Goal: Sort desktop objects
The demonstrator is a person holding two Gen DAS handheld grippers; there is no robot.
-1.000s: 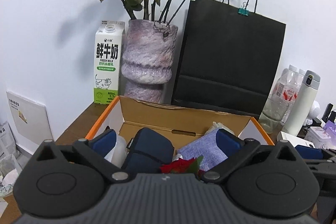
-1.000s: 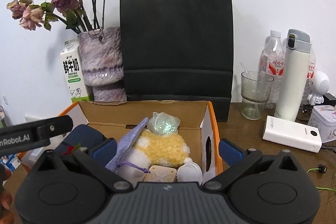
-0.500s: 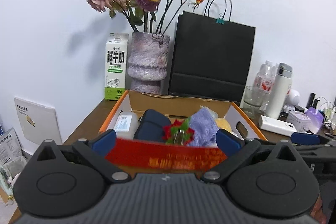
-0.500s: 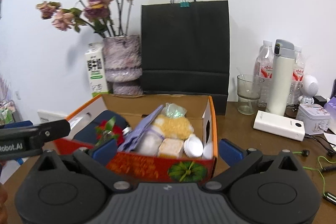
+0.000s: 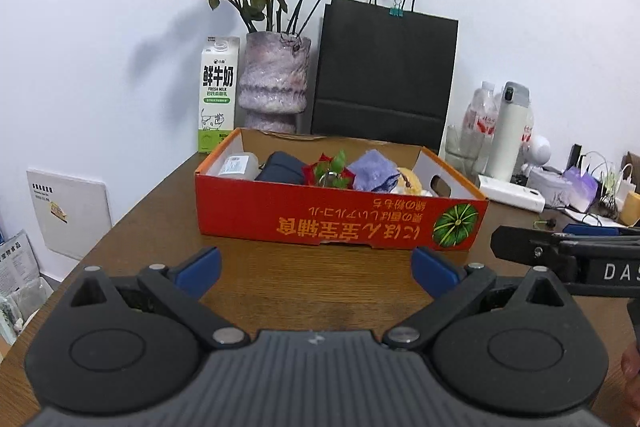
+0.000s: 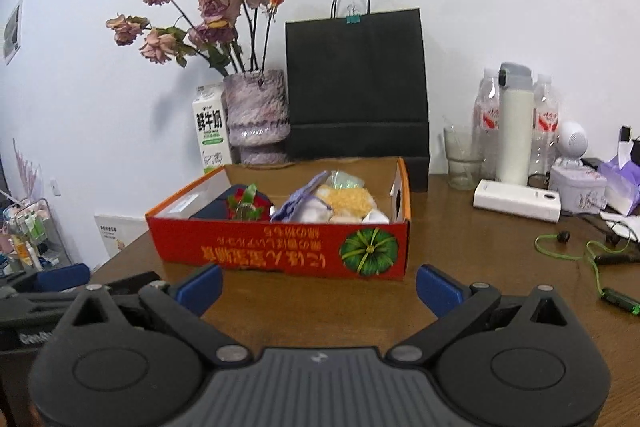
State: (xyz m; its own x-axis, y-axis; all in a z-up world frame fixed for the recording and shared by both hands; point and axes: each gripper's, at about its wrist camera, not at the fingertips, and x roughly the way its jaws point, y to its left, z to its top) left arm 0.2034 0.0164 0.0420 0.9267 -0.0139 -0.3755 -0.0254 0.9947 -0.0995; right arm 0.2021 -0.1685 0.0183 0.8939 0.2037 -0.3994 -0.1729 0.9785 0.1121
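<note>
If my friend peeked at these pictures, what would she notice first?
Probably the bright red cardboard box in the middle of the brown table, stuffed with things such as a red flower and a purple cloth. Behind it, a vase of dried pink roses stands between a milk carton and a tall black paper bag. Both grippers, left and right, are open and empty in front of the box.
</note>
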